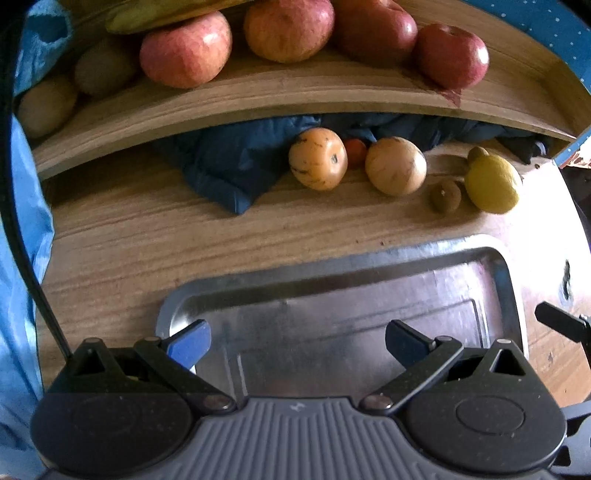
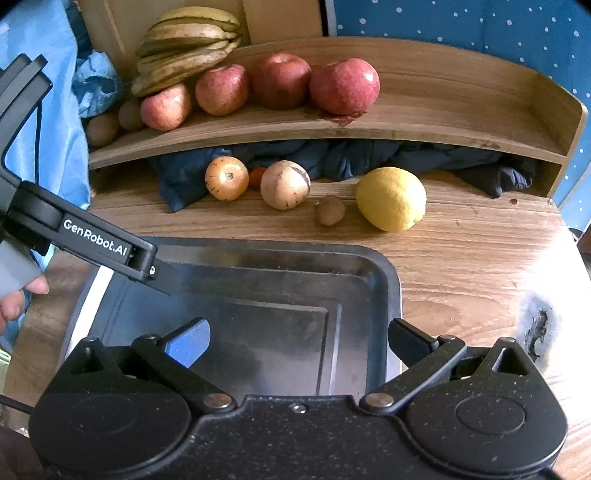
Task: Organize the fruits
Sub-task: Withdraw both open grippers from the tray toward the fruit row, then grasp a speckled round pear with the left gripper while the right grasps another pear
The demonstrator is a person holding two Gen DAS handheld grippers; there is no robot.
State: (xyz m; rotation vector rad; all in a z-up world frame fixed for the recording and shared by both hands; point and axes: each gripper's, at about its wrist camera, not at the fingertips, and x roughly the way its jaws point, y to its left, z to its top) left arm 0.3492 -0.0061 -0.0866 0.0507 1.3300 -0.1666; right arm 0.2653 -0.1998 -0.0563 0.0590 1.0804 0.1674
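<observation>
While the lemon point(image 2: 390, 198) lies on the table point(image 2: 461, 258) just right of a kiwi point(image 2: 330, 210), two pale round fruits point(image 2: 226, 178) point(image 2: 285, 184) sit left of it by a blue cloth point(image 2: 332, 158). Apples point(image 2: 344, 85) and bananas point(image 2: 186, 48) fill the shelf point(image 2: 461, 110) above. Both the left gripper point(image 1: 298, 341) and right gripper point(image 2: 298, 341) hang released, empty, over the metal tray point(image 2: 391, 280).

Red apples point(image 2: 344, 85), yellow lemon point(image 2: 390, 199), silver tray point(image 2: 373, 258), white-dotted blue backdrop point(image 2: 480, 29)
</observation>
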